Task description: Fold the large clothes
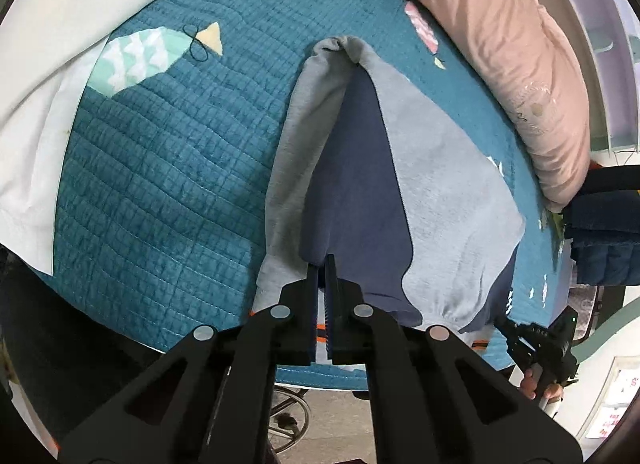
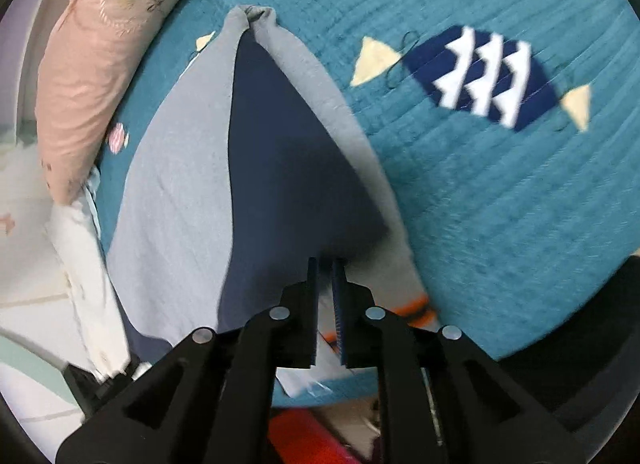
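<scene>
Grey and navy garment on a quilted bed, both tongs at its near edge.

Left wrist view: the left tongs (image 1: 325, 260) are clenched on the navy near edge of the garment (image 1: 440, 199), which lies on the teal quilt (image 1: 168, 167) beside a pink pillow (image 1: 516, 47); the right tongs (image 1: 505, 327) appear at lower right, state unclear there. Right wrist view: the right tongs (image 2: 326, 264) stand slightly parted, released, tips at the garment's (image 2: 176, 183) dark near edge, no cloth seen pinched between the pads.

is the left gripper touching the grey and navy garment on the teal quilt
Touching. The left wrist view shows the left gripper with its jaws closed on the near edge of the grey and navy garment, the cloth rising from the teal quilt to its tips.
</scene>
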A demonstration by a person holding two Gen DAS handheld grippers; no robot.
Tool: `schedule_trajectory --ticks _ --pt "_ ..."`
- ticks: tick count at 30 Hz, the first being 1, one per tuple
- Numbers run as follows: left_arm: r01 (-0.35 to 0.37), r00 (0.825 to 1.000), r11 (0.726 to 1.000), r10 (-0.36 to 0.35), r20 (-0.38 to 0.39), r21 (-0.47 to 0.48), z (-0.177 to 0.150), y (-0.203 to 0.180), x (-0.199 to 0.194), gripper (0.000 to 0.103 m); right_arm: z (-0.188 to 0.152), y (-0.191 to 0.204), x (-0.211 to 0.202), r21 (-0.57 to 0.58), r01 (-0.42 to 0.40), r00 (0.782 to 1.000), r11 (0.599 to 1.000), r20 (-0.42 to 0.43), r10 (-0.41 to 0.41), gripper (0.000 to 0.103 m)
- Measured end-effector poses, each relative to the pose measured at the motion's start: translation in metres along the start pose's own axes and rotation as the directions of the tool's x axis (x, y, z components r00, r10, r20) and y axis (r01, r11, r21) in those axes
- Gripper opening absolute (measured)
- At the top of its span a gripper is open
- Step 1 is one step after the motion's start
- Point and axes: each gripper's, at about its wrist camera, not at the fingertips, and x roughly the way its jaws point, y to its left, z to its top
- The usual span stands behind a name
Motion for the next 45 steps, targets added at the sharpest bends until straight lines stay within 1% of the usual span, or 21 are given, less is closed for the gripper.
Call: schedule_trajectory --ticks 2,5,8,11,14,16,17,19,20,23,28,31,34,36,38,39,40,41,42,43,45 --pt "0.006 1.000 1.000 -0.006 -0.004 -0.007 0.001 0.002 0.000 0.002 0.006 -0.001 0.009 0.042 0.001 1.000 0.999 0.007 -0.001 0.031" --pt "0.021 1.000 1.000 -0.021 0.003 -0.010 0.001 0.002 -0.004 0.002 0.009 0.002 0.012 0.086 0.031 1.000 0.996 0.002 -0.031 0.032" --pt "0.025 1.000 1.000 -0.025 0.003 -0.005 0.002 0.004 -0.007 0.002 0.006 0.008 0.005 0.102 0.051 0.999 0.994 0.003 -0.051 0.043" --pt "0.009 1.000 1.000 -0.009 -0.001 0.004 0.002 0.004 -0.007 0.002 0.008 0.009 0.012 0.113 0.115 0.993 0.987 -0.029 -0.112 0.042" --pt "0.017 1.000 1.000 -0.017 0.007 0.003 0.001 0.001 -0.008 0.002 0.007 0.010 0.016 0.135 0.101 0.995 0.986 -0.022 -0.099 0.044" --pt "0.011 1.000 1.000 -0.011 0.005 0.004 0.001 0.001 -0.006 0.002 0.013 0.008 0.021 0.133 0.079 0.997 0.988 -0.003 -0.079 0.038" --pt "0.006 1.000 1.000 -0.006 0.000 0.000 0.001 0.002 -0.005 0.002 0.015 0.006 0.021 0.144 0.077 0.997 0.987 0.010 -0.079 0.021" --pt "0.009 1.000 1.000 -0.009 0.000 -0.004 0.001 0.002 -0.004 0.002 0.017 0.004 0.020 0.153 0.044 0.998 0.987 0.028 -0.049 0.012" --pt "0.010 1.000 1.000 -0.010 0.003 0.000 0.000 0.001 -0.005 0.002 0.015 0.006 0.016 0.132 0.023 0.998 0.991 0.047 -0.030 0.010" --pt "0.002 1.000 1.000 -0.002 0.005 0.005 0.000 -0.002 -0.007 0.002 0.006 0.015 0.000 0.060 0.037 0.996 0.998 0.080 -0.042 0.010" --pt "-0.003 1.000 1.000 0.003 0.026 0.006 -0.007 0.002 -0.019 0.002 -0.011 0.015 -0.023 0.027 0.026 0.998 0.999 0.050 -0.027 0.010" --pt "0.010 1.000 1.000 -0.010 0.004 -0.013 -0.017 0.015 -0.018 0.002 -0.019 0.005 -0.030 0.024 0.033 0.999 0.999 0.024 -0.034 0.010" --pt "0.011 0.999 0.999 -0.012 -0.031 -0.037 -0.024 0.026 -0.005 0.002 -0.019 -0.007 -0.020 0.027 0.073 0.997 0.997 0.015 -0.074 0.010" --pt "-0.031 0.998 0.999 0.029 -0.051 -0.029 -0.026 0.029 0.007 0.002 -0.016 -0.018 0.000 0.051 0.119 0.993 0.992 -0.025 -0.118 0.016" --pt "-0.103 0.991 0.995 0.102 -0.084 0.002 -0.027 0.027 0.020 0.004 -0.018 -0.025 0.007 0.095 0.113 0.993 0.989 -0.034 -0.110 0.019" --pt "-0.126 0.987 0.992 0.126 -0.095 0.003 -0.028 0.027 0.022 0.004 -0.019 -0.023 0.005 0.089 0.118 0.993 0.989 -0.028 -0.116 0.021" --pt "-0.121 0.988 0.993 0.121 -0.101 0.003 -0.029 0.026 0.023 0.004 -0.022 -0.017 -0.001 0.056 0.152 0.988 0.987 -0.020 -0.151 0.024" --pt "-0.101 0.990 0.995 0.102 -0.099 0.010 -0.031 0.025 0.020 0.007 -0.024 -0.013 -0.006 0.032 0.186 0.983 0.982 -0.013 -0.185 0.037" --pt "-0.102 0.991 0.995 0.103 -0.089 0.021 -0.032 0.023 0.016 0.010 -0.027 -0.010 -0.012 0.016 0.214 0.977 0.977 0.000 -0.214 0.054" --pt "-0.122 0.989 0.992 0.124 -0.074 0.036 -0.032 0.020 0.011 0.015 -0.030 -0.008 -0.023 0.003 0.239 0.970 0.971 0.036 -0.239 0.057" --pt "-0.188 0.982 0.979 0.189 -0.011 0.082 -0.033 0.011 -0.002 0.022 -0.036 0.000 -0.045 -0.016 0.240 0.965 0.971 0.116 -0.236 0.057"
